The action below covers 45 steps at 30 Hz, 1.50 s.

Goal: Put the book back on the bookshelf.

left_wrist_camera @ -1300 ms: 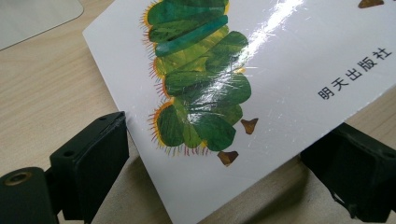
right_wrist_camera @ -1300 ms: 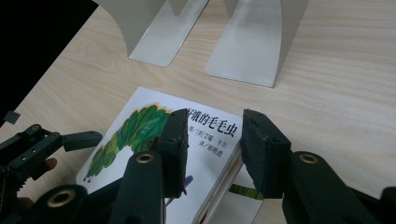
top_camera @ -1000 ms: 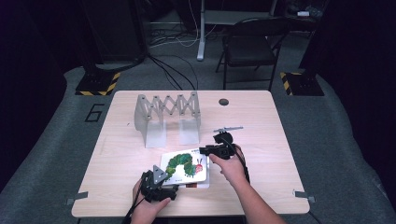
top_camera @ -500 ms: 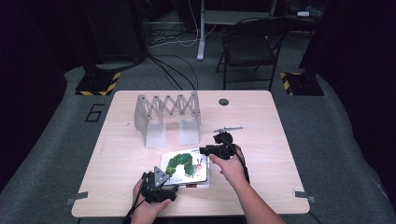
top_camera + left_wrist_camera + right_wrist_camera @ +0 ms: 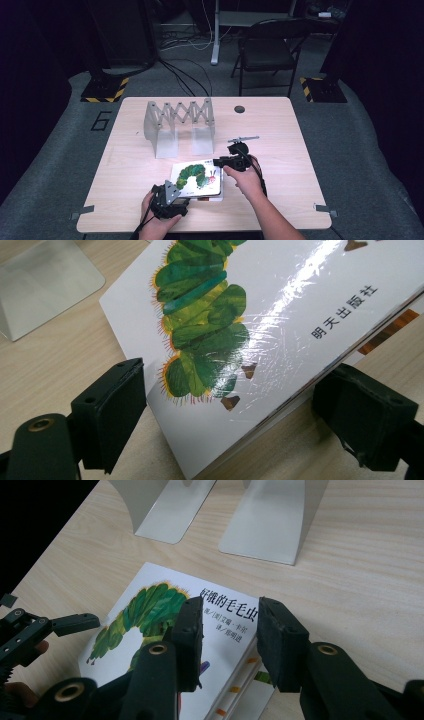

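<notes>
The book [image 5: 196, 179] lies flat, long axis running from 8 to 2 o'clock. The left gripper [image 5: 186, 204] straddles its near corner, jaws wide and just closing. The right gripper [image 5: 216, 162] clamps the top book's far edge.

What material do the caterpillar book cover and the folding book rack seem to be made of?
Caterpillar book: probably laminated paper or card, glossy; white glare streaks and fine scratches show on the cover.
Folding book rack: probably painted metal, matte light grey; thin flat plates with curved feet.
</notes>
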{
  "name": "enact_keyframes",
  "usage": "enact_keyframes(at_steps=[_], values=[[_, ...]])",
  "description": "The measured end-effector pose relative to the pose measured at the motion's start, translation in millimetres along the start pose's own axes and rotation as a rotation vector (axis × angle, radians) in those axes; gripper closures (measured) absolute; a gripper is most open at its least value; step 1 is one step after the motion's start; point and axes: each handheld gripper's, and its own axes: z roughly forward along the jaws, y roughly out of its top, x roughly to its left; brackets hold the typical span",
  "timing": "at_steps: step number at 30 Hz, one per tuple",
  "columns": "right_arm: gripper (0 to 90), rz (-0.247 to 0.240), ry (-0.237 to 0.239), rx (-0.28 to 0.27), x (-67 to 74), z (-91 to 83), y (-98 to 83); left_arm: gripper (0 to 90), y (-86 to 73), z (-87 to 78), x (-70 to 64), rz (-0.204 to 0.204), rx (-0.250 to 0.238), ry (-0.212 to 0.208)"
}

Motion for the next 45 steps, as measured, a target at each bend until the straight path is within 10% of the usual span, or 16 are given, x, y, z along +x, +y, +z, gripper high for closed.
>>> enact_keyframes(at_steps=[6,11,45], values=[[63.4,0.016,0.005,0.014,0.0,0.6,-0.8,15.7,0.2,-1.7,-1.0,0.025,0.001,0.002],[64.1,0.006,0.045,0.021,3.2,3.9,-1.6,32.5,3.0,-4.5,-10.1,0.156,-0.006,0.030],[45.6,0.051,-0.008,0.057,-20.5,28.0,-2.8,33.3,-1.2,-4.1,-8.3,0.136,-0.036,0.023]])
